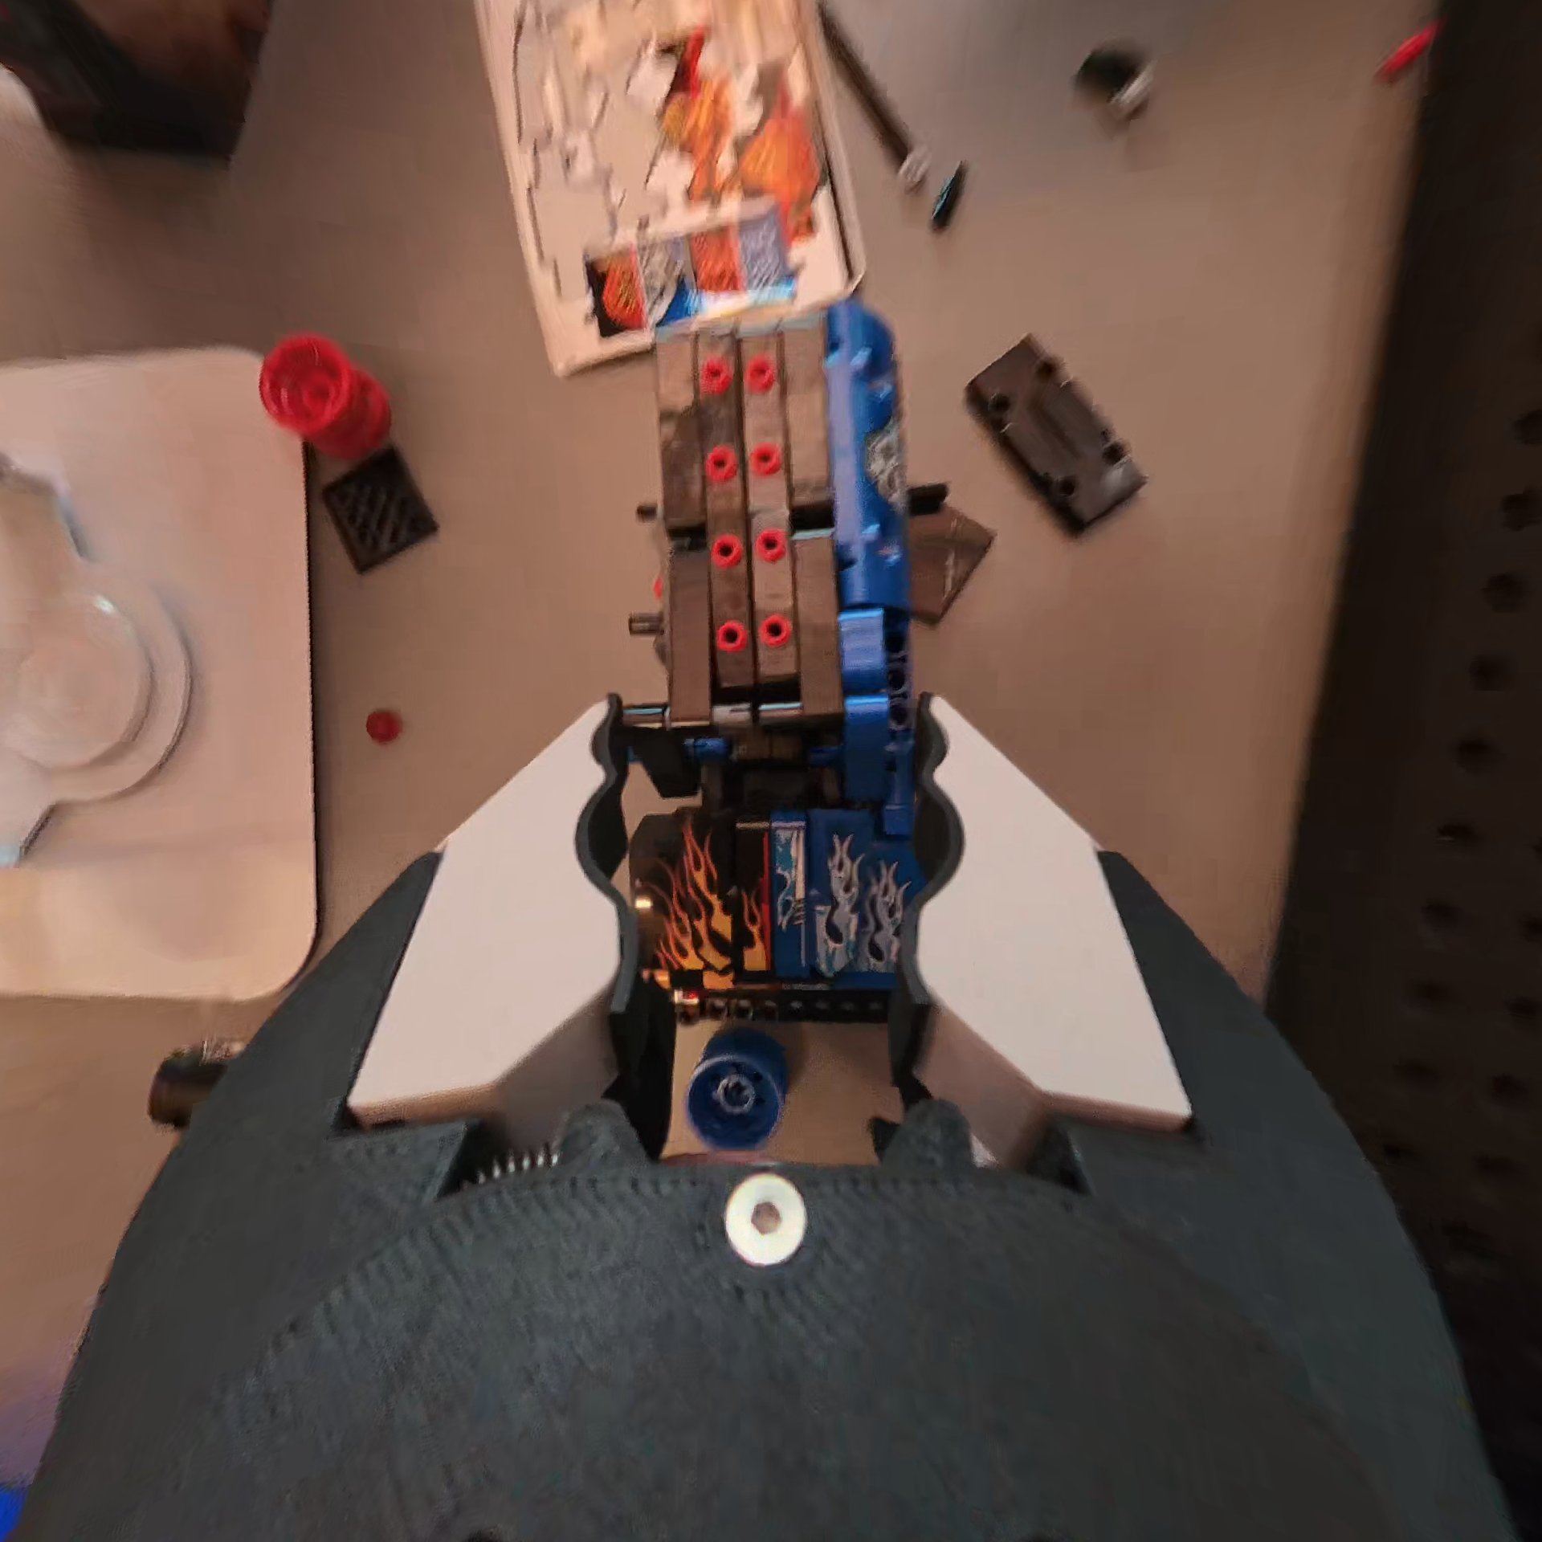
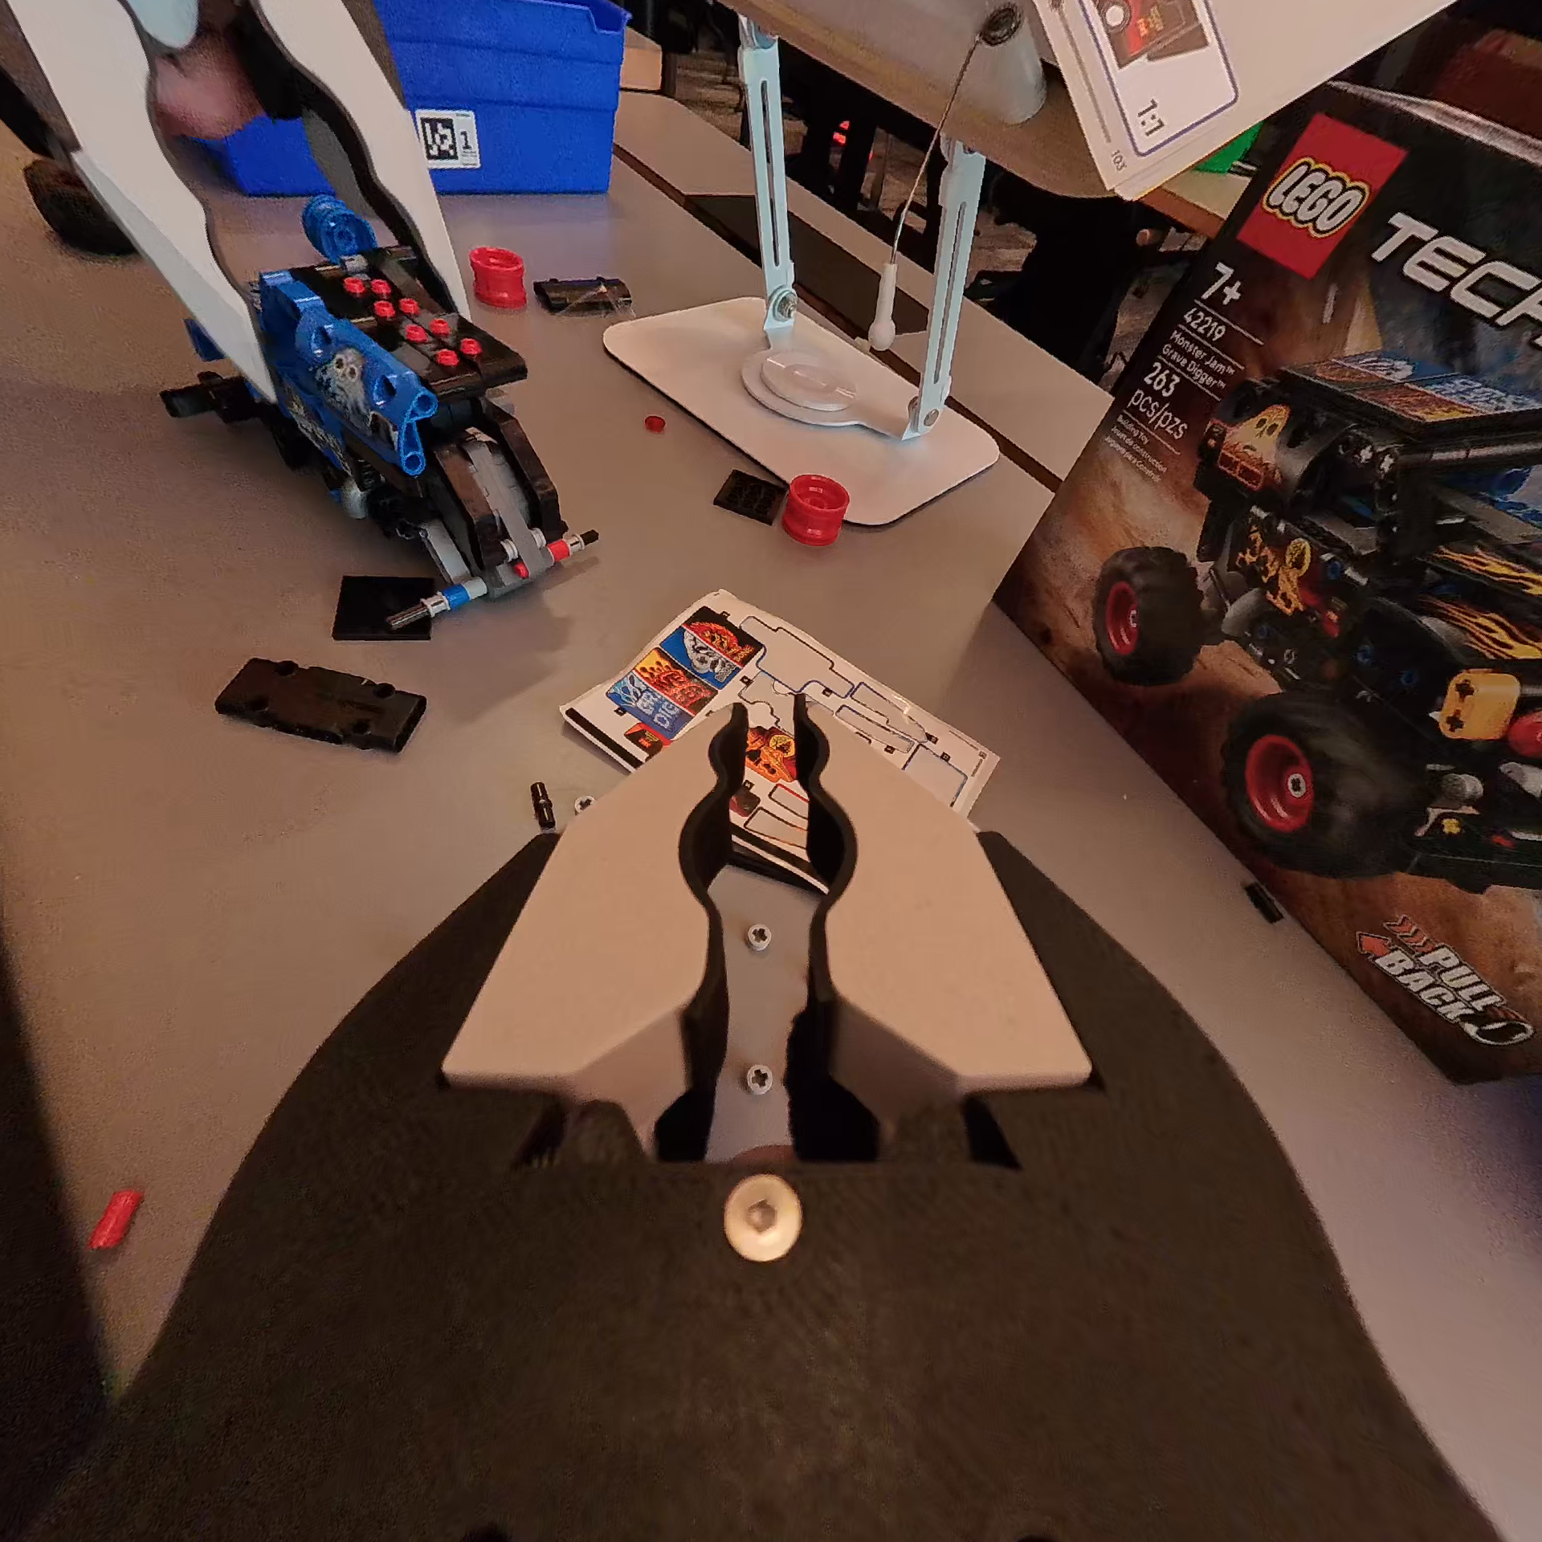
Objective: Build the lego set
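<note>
The part-built Lego truck (image 1: pixel 751 501), blue and black with red pins and flame stickers, is clamped between the fingers of my left gripper (image 1: pixel 772 709). In the right wrist view the truck (image 2: pixel 375 375) stands tilted with its axle end on the table and my left gripper (image 2: pixel 350 334) grips it from above. My right gripper (image 2: pixel 769 708) hovers over the sticker sheet (image 2: pixel 876 709). Its jaws stand a narrow gap apart with nothing between them. A blue wheel hub (image 1: pixel 734 1093) lies behind the truck.
Loose parts lie around: two red hubs (image 2: pixel 813 509) (image 2: pixel 498 275), a black panel (image 2: pixel 321 705), a flat black tile (image 2: pixel 380 609), a grille tile (image 2: pixel 749 496), a red pin (image 2: pixel 115 1218). The set's box (image 2: pixel 1302 584) stands at right, a white stand base (image 2: pixel 943 467) behind, a blue bin (image 2: pixel 501 108) far back. There is about 20 cm between the tips of the two grippers. The blue wheel hub (image 1: pixel 734 1093) lies some 12 cm from my left tips, 35 cm from my right tips.
</note>
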